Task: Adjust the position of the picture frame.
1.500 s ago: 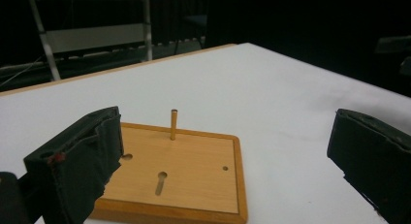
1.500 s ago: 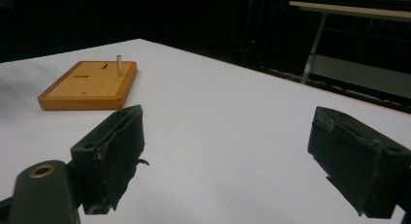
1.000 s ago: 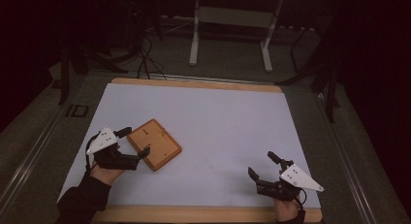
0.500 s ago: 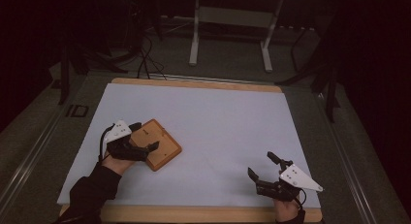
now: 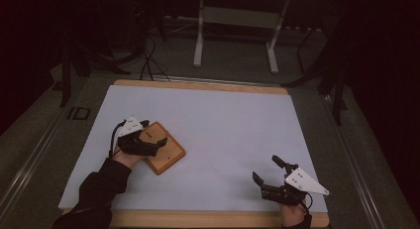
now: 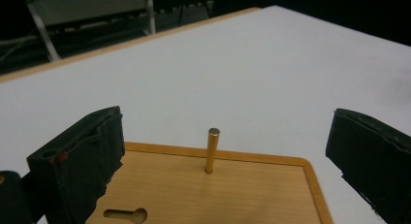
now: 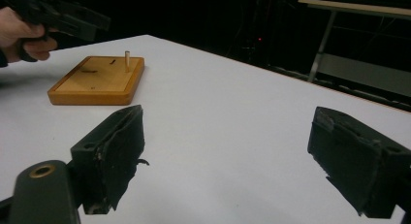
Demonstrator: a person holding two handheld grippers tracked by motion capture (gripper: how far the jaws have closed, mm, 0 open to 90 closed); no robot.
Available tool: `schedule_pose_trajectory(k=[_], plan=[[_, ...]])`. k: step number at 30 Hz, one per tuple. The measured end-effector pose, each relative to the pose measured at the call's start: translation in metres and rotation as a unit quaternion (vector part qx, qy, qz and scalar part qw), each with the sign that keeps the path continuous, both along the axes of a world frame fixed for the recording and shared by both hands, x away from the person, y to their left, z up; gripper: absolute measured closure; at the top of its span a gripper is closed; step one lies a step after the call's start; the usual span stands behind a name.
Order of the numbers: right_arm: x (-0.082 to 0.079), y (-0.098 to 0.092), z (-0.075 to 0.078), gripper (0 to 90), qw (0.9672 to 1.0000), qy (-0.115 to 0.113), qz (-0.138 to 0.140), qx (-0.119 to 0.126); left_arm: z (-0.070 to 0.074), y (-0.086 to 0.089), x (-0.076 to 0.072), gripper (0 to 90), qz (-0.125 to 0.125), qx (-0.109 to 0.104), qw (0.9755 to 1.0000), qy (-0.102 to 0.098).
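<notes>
While the left gripper [image 5: 148,142] is held over the near-left part of the wooden board [image 5: 166,150], its fingers [image 6: 80,161] are spread wide apart with nothing between them. Seen in the left gripper view, the board is framed between the fingers, with a brass peg [image 6: 212,150] standing upright near the board's far edge and a keyhole-shaped slot [image 6: 126,215] cut into the wood closer to the camera. No contact between fingers and peg is seen; the peg is well clear of both. The board is laid flat on the white surface [image 5: 233,125], left of centre and toward the near side, turned at an angle to the surface edges. A raised darker rim is visible around the board's lighter inner face. The right gripper [image 5: 270,178] is held low at the near-right corner of the surface, well apart from the board, its fingers [image 7: 114,149] also wide apart and empty. From the right gripper view, the board [image 7: 99,79] is seen farther off with the peg [image 7: 127,60] upright at its far corner, and the person's left hand [image 7: 22,32] with its gripper is seen just beyond the board's left end. A dark sleeve [image 5: 99,189] is seen on the left forearm.
</notes>
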State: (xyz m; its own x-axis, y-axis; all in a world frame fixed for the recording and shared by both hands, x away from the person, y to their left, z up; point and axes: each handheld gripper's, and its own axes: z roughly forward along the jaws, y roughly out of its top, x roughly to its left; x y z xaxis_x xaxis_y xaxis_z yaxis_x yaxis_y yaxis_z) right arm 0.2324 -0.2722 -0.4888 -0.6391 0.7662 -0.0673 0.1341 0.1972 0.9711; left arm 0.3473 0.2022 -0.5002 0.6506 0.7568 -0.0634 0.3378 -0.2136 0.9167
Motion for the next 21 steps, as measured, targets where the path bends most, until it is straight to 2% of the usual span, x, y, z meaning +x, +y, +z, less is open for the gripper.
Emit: schedule_pose_trajectory(k=[6,9,13,16,21], plan=[[0.000,0.000,0.000,12.6,1.0000,0.001,0.002,0.001,-0.008,-0.002,0.013,4.2,-0.004,0.008,0.9997,0.022],[0.000,0.000,0.000,12.6,1.0000,0.001,0.002,0.001,-0.012,-0.005,0.017,9.0,-0.003,0.017,0.9994,0.030],[0.001,0.000,0.000,12.6,1.0000,0.003,0.002,0.002,-0.015,-0.011,0.021,19.9,-0.005,0.039,0.9985,0.039],[0.001,0.000,-0.001,12.6,1.0000,0.004,0.002,0.001,-0.017,-0.015,0.023,26.4,-0.007,0.048,0.9977,0.048],[0.001,0.000,-0.001,12.7,1.0000,0.005,0.003,0.001,-0.020,-0.019,0.027,43.2,-0.005,0.064,0.9963,0.058]])
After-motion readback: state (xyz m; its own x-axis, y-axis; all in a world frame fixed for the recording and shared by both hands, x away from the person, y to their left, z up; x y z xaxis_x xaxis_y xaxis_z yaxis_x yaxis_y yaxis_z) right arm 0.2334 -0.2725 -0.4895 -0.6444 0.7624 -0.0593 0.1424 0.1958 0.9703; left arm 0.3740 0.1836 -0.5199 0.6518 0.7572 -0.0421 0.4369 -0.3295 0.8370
